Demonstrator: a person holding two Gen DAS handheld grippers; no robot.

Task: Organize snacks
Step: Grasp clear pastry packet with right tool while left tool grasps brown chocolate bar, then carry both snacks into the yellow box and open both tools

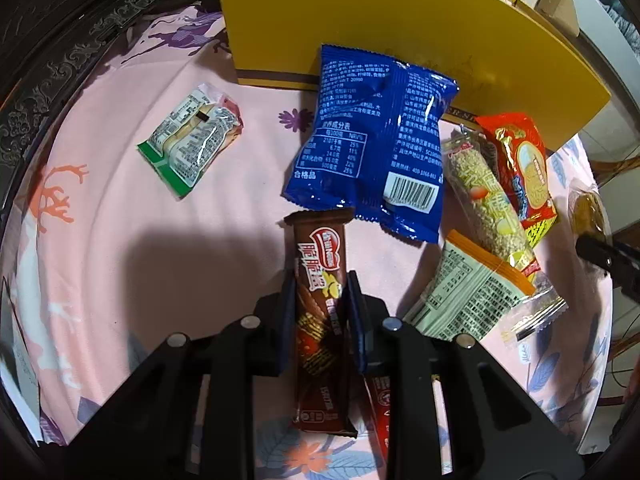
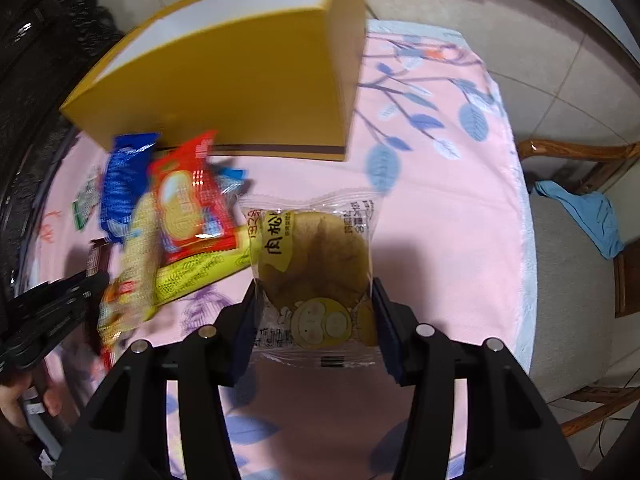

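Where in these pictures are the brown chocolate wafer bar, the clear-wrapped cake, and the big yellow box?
brown chocolate wafer bar (image 1: pixel 318 280): left wrist view, on the wrapper's printed front.
clear-wrapped cake (image 2: pixel 314 256): right wrist view, middle of the cake inside its wrapper.
yellow box (image 2: pixel 224 92): right wrist view, on its broad front wall.

Pink floral tablecloth (image 2: pixel 440 208) covers the table, wooden chair (image 2: pixel 580 152) just beside it with blue cloth (image 2: pixel 580 212) on seat, tiled floor (image 2: pixel 520 20).

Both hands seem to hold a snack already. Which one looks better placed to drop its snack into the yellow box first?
Probably right: its tongs grip the clear-wrapped cake, with the yellow box straight ahead.
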